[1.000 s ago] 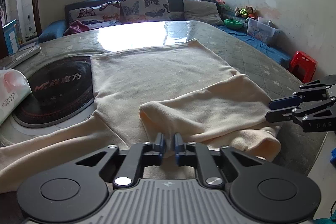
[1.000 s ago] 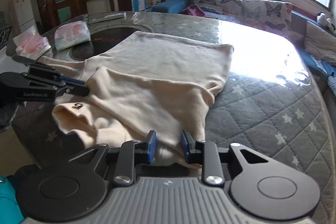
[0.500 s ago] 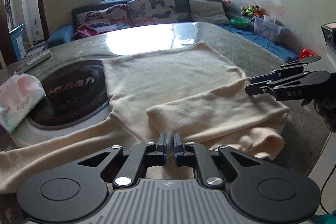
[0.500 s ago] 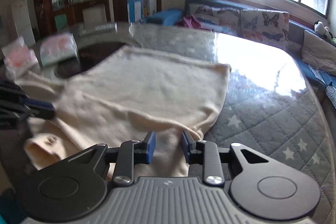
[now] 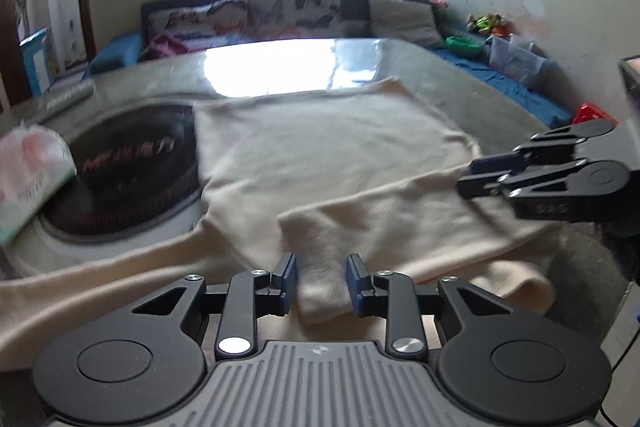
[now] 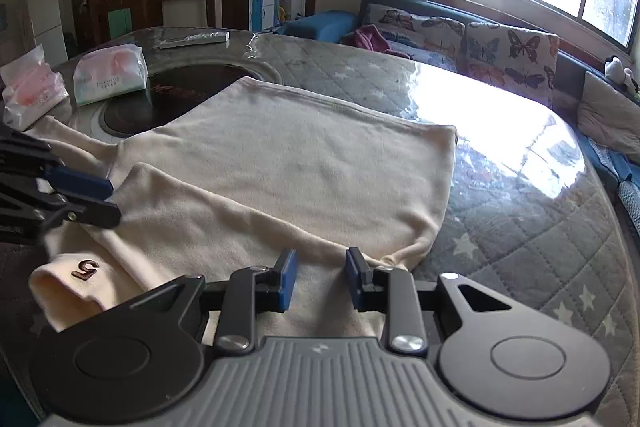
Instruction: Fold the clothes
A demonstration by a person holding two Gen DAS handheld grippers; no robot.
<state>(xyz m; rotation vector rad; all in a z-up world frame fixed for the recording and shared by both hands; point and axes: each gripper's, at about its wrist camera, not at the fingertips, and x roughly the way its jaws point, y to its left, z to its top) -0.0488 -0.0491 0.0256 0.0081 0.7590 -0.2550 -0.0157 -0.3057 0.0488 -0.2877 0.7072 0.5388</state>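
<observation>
1. We are seeing the soft cream garment (image 6: 280, 163) lying flat at the quilted table's (image 6: 520, 227) near edge, one sleeve folded across.
2. Left gripper (image 5: 321, 281) and right gripper (image 6: 321, 277) are hovering released.

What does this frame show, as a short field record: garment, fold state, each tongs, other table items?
garment: cream top, spread on quilted table
fold state: one sleeve folded across the body; other sleeve still out
left tongs: open, over the folded sleeve
right tongs: open, over the near edge
other items: two tissue packs
</observation>
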